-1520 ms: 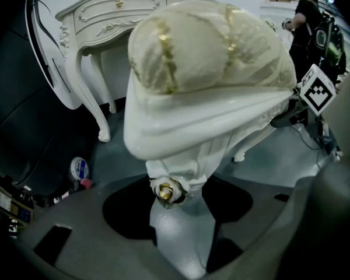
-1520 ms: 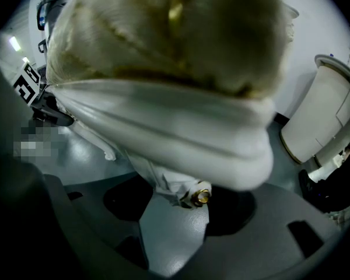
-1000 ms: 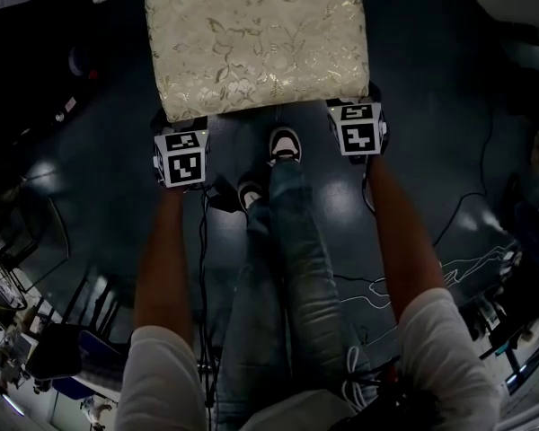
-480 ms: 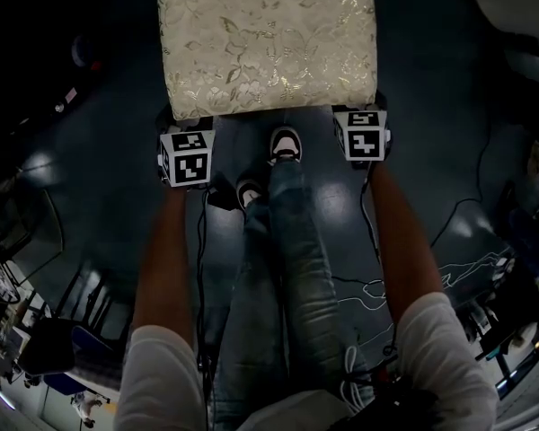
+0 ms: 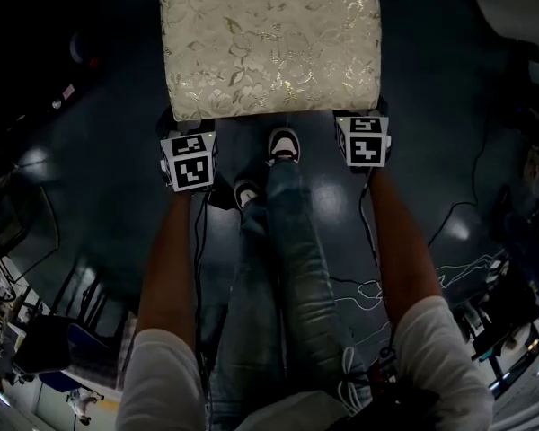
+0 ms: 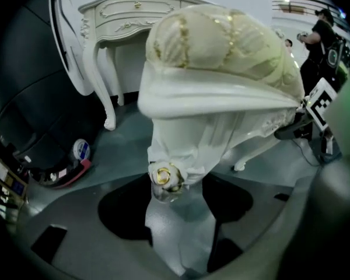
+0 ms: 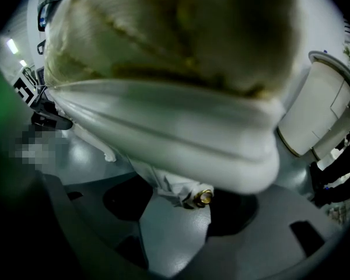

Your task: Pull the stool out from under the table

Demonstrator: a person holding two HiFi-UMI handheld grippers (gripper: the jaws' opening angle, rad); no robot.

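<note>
The stool (image 5: 269,43) has a cream brocade cushion on a white carved frame and stands on the dark floor in front of me. My left gripper (image 5: 187,140) is at its near left corner and my right gripper (image 5: 364,126) at its near right corner, tips tucked under the cushion edge. In the left gripper view the white leg top with a gold rosette (image 6: 166,178) sits between the jaws of the left gripper (image 6: 176,214). In the right gripper view, the right gripper (image 7: 181,220) holds the corner with a gold knob (image 7: 205,197). Both look shut on the frame.
A white dressing table (image 6: 134,10) stands behind the stool. My legs and shoes (image 5: 285,144) are between the grippers. Cables (image 5: 467,214) trail over the floor at right. A tape roll (image 6: 80,149) lies at left, people stand at far right (image 6: 318,34), and a white cabinet (image 7: 321,109) is beside the stool.
The stool and both grippers sit slightly further right in the head view, together. The left marker cube has rolled a little. The holds look unchanged.
</note>
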